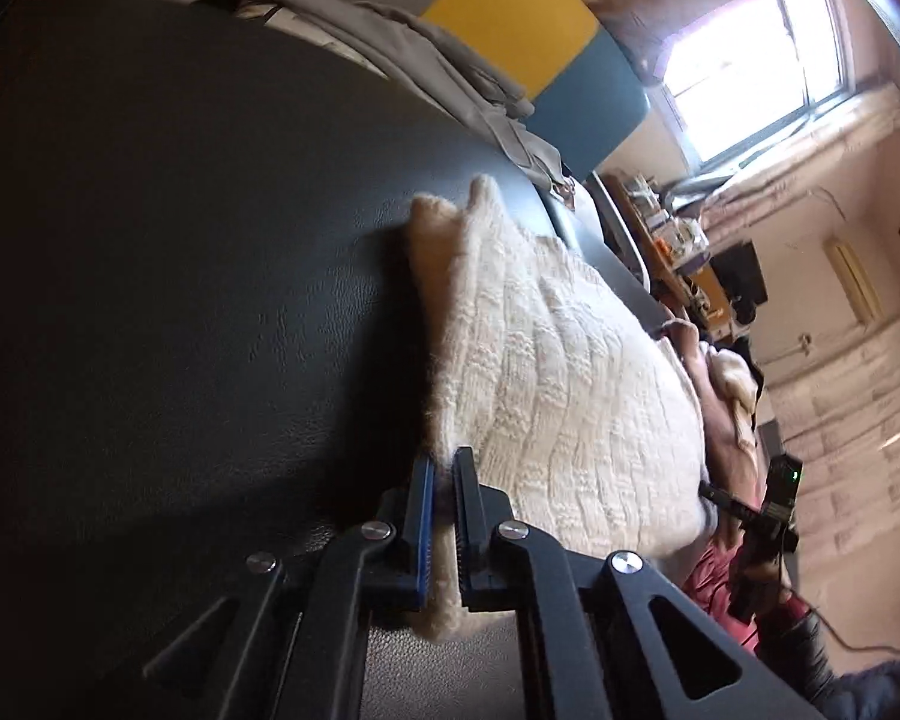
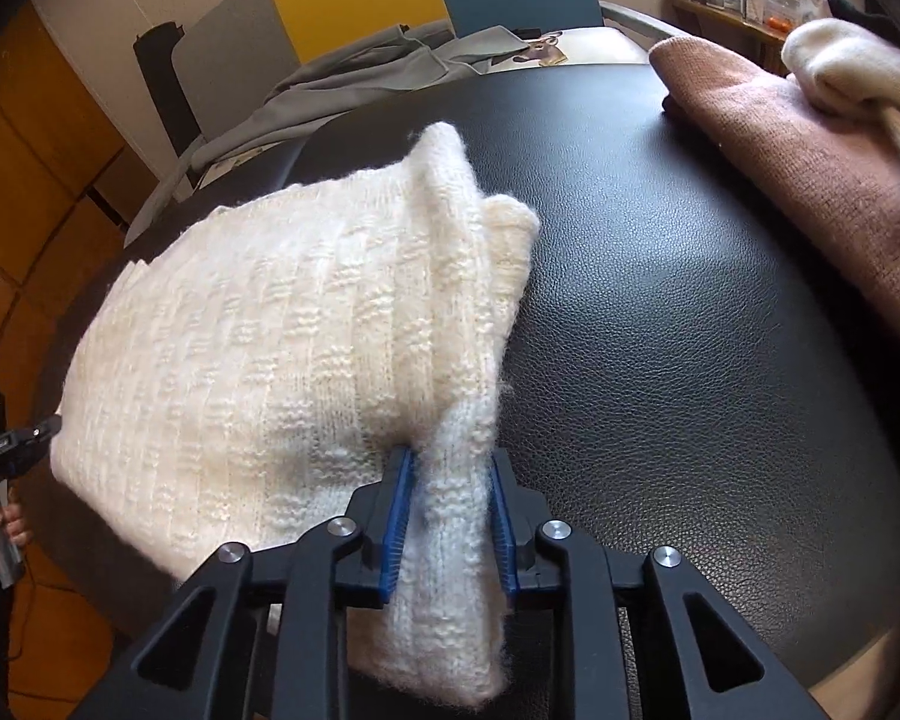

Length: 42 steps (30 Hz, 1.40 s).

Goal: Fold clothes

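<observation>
step: mid-fold, judged | cream knit sweater (image 2: 282, 348) on black table (image 2: 690, 312), near edge lifted | left gripper (image 1: 444, 462) and right gripper (image 2: 450, 462) each clamp an edge | next: carry edge to far side, matching corners

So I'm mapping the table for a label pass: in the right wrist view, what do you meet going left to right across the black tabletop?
Cream knit sweater, pinched in the right claw → bare black tabletop → folded pink-brown knit → cream garment on top of it.
</observation>
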{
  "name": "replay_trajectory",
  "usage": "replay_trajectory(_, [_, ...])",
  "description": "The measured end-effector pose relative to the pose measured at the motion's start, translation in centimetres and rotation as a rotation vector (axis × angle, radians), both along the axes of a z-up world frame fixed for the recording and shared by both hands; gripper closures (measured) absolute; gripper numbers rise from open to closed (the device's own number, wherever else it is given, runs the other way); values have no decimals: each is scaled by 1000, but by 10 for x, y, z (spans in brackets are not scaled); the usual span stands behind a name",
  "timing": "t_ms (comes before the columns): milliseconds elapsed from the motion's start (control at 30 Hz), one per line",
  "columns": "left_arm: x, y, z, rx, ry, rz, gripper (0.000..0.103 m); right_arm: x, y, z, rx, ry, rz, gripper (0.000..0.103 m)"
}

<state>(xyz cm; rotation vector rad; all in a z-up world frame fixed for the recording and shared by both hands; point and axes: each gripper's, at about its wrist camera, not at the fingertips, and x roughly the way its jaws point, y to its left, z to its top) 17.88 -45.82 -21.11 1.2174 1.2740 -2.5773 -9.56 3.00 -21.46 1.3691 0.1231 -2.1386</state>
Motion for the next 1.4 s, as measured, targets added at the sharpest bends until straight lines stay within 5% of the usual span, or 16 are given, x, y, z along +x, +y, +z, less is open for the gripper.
replay_trajectory(300, [18, -4, 46, -107, 75, 150, 90, 9, 7, 9, 49, 46, -11, 79])
replay_trajectory(367, [4, 9, 59, -139, 127, 124, 88, 8, 11, 4, 19, 26, -38, 76])
replay_trajectory(467, [-43, 46, 61, -254, 89, 6, 88, 4, 21, 4, -2, 1, -97, 48])
replay_trajectory(533, [-70, 69, 58, -317, 63, -68, 88, 5, 29, 12, -30, 11, -129, 48])
replay_trajectory(633, [-100, 93, 52, -354, 46, -132, 88, 16, 26, 43, -29, 171, -134, 48])
replay_trajectory(767, [-119, 105, 57, -371, 73, -173, 88, 21, -17, 73, -110, 253, 12, 48])
replay_trajectory(867, [-137, 110, 58, -406, 71, -182, 88, 15, -71, 68, -84, 257, 123, 48])
replay_trajectory(1033, [-137, 92, 25, -365, 1, -127, 89, -12, -121, 25, 74, 211, 136, 47])
replay_trajectory(1100, [-126, 86, 11, -300, 8, -99, 90, -14, -107, 12, 76, 197, 102, 47])
replay_trajectory(1400, [-117, 96, 13, -283, 12, -47, 95, 1, -74, 4, 20, 256, 89, 44])
